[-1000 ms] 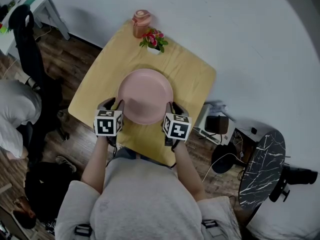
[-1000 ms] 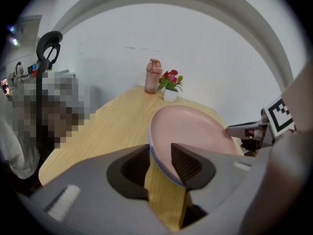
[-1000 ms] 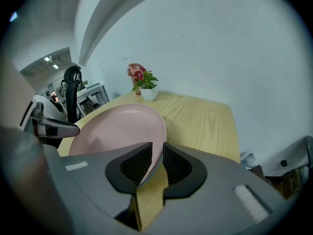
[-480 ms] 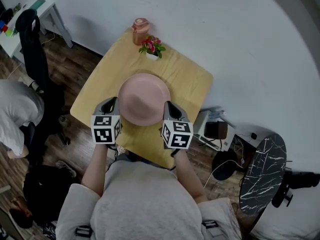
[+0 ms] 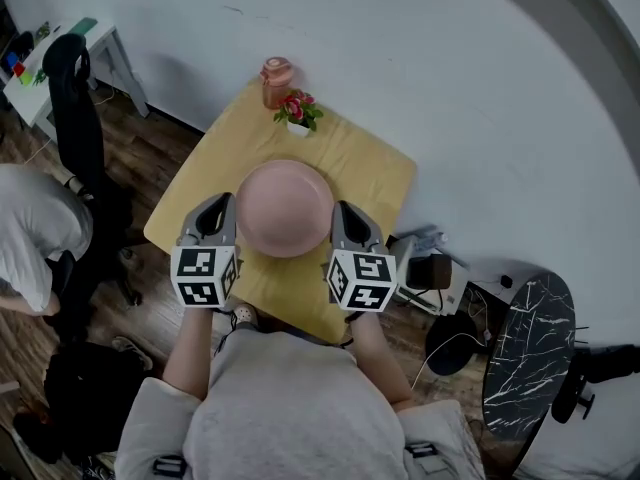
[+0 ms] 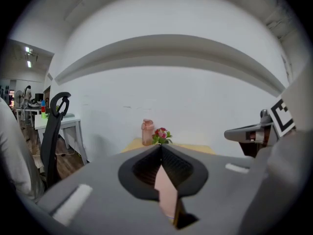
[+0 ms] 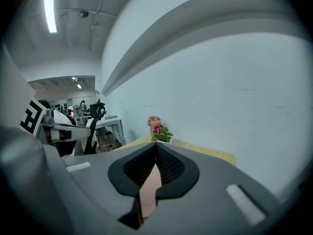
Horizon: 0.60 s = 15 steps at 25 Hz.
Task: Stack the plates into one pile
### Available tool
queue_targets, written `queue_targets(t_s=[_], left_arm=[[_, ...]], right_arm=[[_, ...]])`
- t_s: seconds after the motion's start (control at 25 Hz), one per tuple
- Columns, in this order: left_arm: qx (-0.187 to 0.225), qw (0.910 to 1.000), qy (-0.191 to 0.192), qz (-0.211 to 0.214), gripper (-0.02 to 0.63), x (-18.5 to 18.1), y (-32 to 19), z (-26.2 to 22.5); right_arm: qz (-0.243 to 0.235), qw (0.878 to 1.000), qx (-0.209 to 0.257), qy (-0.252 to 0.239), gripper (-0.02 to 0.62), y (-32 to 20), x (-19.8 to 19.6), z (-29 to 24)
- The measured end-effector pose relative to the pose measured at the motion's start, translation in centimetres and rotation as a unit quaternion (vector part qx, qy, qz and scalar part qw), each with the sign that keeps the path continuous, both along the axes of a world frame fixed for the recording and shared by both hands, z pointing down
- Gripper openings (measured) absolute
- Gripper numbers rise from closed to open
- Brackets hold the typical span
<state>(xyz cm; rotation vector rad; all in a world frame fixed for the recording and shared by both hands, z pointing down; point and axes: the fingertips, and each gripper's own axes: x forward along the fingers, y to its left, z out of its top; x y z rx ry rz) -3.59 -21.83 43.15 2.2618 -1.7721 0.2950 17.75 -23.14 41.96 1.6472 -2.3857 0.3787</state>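
Note:
A round pink plate [image 5: 285, 208] hangs level above the wooden table [image 5: 375, 173], held by its two sides. My left gripper [image 5: 228, 208] is shut on the plate's left rim, and my right gripper [image 5: 340, 215] is shut on its right rim. In the left gripper view a pink edge [image 6: 166, 195] is pinched between the closed jaws of the left gripper [image 6: 160, 148]. The right gripper view shows the same pink rim [image 7: 149, 192] clamped in the right gripper [image 7: 156, 148]. I cannot tell whether it is a single plate or a pile.
A pink bottle [image 5: 276, 80] and a small flower pot [image 5: 297, 111] stand at the table's far corner. A black office chair [image 5: 75, 98], a white desk [image 5: 60, 48] and a seated person [image 5: 30, 238] are at the left. A dark marble side table [image 5: 525, 343] stands at the right.
Both grippers have risen together, lifting the pink plate off the table. The left jaws, open beside the rim a second ago, have shut on it.

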Motion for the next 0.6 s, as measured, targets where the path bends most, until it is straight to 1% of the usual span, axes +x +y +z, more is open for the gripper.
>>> queue_targets(t_s=[0.16,0.44,0.6], left_arm=[[0.045,0.9990,-0.004,0.004,0.060,0.4,0.4,-3.0],[0.097,0.9953,0.004,0.006,0.060,0.7,1.1,-7.2],[0.125,0.9922,0.000,0.010,0.060,0.8,1.5,-9.5]], right_arm=[[0.000,0.999,0.033,-0.004,0.003,0.5,0.4,-2.7],[0.004,0.996,0.090,0.000,0.003,1.4,1.4,-7.0],[0.007,0.993,0.120,0.007,0.003,1.9,1.8,-9.3]])
